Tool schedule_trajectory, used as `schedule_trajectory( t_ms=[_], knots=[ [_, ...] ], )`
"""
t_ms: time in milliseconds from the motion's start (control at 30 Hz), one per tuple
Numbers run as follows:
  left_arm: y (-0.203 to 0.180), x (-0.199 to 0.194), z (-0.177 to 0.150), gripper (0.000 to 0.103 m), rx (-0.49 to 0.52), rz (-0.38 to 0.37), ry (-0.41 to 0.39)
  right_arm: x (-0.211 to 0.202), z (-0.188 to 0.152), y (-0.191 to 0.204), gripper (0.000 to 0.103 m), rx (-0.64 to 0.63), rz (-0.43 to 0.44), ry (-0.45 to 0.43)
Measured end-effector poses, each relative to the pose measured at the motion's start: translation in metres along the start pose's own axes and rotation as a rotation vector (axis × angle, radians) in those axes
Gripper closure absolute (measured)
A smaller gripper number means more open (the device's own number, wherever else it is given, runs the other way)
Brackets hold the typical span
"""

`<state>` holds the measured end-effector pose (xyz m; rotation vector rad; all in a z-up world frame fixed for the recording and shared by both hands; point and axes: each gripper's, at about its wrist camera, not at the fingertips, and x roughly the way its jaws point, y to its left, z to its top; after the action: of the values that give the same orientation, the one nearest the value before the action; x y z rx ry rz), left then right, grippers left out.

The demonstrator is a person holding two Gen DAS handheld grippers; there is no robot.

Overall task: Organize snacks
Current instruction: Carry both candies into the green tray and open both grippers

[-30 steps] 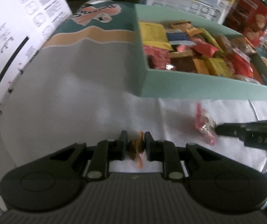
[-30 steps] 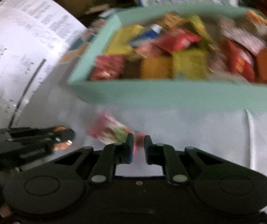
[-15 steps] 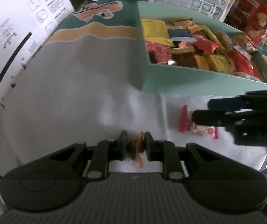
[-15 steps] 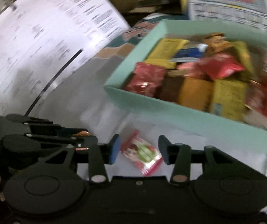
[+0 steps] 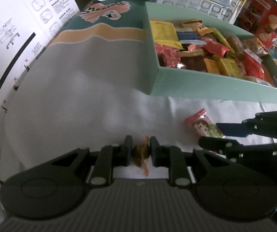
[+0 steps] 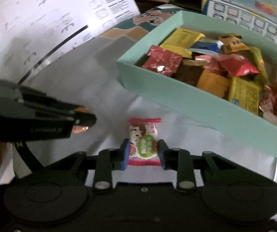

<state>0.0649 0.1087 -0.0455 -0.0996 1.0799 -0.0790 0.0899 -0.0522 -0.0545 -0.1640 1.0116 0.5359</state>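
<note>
Your right gripper [image 6: 143, 151] has just been closing; its jaws now pinch the pink sweet [image 6: 144, 142], which lies on the white cloth [image 5: 92, 100] just before the box [image 6: 206, 106]. Your left gripper [image 5: 140, 150] is clamped on an orange candy [image 5: 141, 153]. Mint box: heaped with wrapped snacks [image 5: 196, 52].

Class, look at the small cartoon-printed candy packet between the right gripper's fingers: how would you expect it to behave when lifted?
The candy packet looks like thin crimped film, so it will probably flex and crinkle rather than stay stiff. It is small and flat, so likely light and unlikely to roll. The right gripper has just been closing on its sides; glossy wrap might slip.
</note>
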Motion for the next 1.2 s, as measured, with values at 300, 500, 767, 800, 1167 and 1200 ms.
schedule_trajectory(
  t_ms=[300,500,767,800,1167,1200],
  knots=[
    [-0.025,-0.028,0.006,0.084,0.059,-0.077,-0.038,-0.056,-0.019,-0.03,0.073,0.162,0.059,-0.073],
    [-0.05,-0.048,0.04,0.084,0.116,-0.127,-0.093,-0.1,-0.009,-0.059,0.073,0.237,0.068,-0.168],
    [-0.082,-0.029,0.129,0.084,0.18,-0.116,-0.138,-0.108,0.039,-0.131,0.073,0.358,-0.037,-0.256],
    [-0.085,-0.022,0.142,0.084,0.18,-0.115,-0.134,-0.105,0.044,-0.14,0.073,0.374,-0.047,-0.261],
    [-0.108,0.055,0.232,0.084,0.204,-0.056,-0.123,-0.054,0.099,-0.211,0.073,0.499,-0.081,-0.273],
    [-0.11,0.06,0.236,0.084,0.209,-0.051,-0.123,-0.049,0.101,-0.214,0.073,0.502,-0.087,-0.273]
  ],
)
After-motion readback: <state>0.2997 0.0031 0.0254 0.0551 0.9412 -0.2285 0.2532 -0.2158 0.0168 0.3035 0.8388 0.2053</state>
